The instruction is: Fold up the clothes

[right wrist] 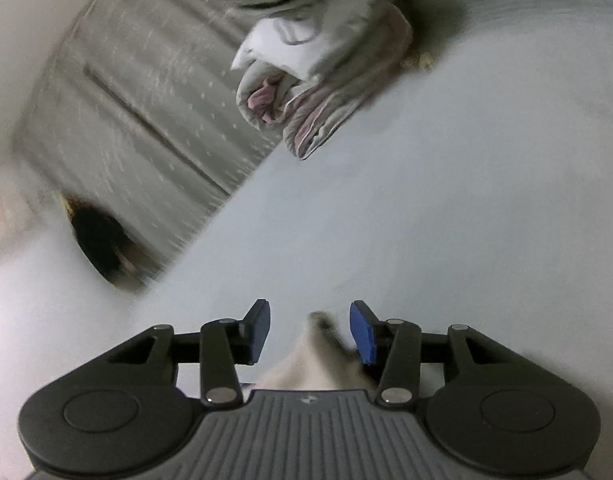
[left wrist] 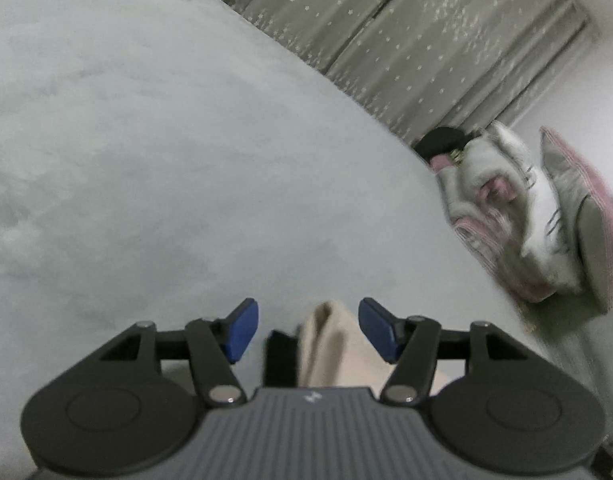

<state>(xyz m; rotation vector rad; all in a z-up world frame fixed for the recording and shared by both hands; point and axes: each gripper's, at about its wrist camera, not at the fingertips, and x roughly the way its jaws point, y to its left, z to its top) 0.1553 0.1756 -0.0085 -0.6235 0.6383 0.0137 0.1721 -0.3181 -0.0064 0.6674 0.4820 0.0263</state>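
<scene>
Beige garment (left wrist: 330, 344): lay on the pale grey bed surface (left wrist: 146, 160), close under both grippers; a raised fold of it showed between the fingers in each wrist view (right wrist: 318, 364).
Dark piece (left wrist: 281, 360): black strip just left of the beige fold in the left wrist view; could not tell whether it was part of the same garment.
Left gripper (left wrist: 308, 330): jaws stood wide apart, blue pads (left wrist: 242, 330) on either side of the fold; right pad looked near the cloth, contact unclear; nothing clamped.
Right gripper (right wrist: 310, 332): jaws likewise spread; tip of the beige cloth rose between the pads (right wrist: 362, 334), nearer the right one; possibly brushing it, blur prevented a firm reading.
Bedding bundle (right wrist: 318, 80): grey, white and pink rolled quilt at the far edge of the bed, well apart from the garment; also seen at the right in the left wrist view (left wrist: 506, 216).
Curtain (left wrist: 426, 40): grey-beige with small star print, behind the bed.
Dark object (right wrist: 102, 248): black, by the curtain foot, blurred, not identified.
</scene>
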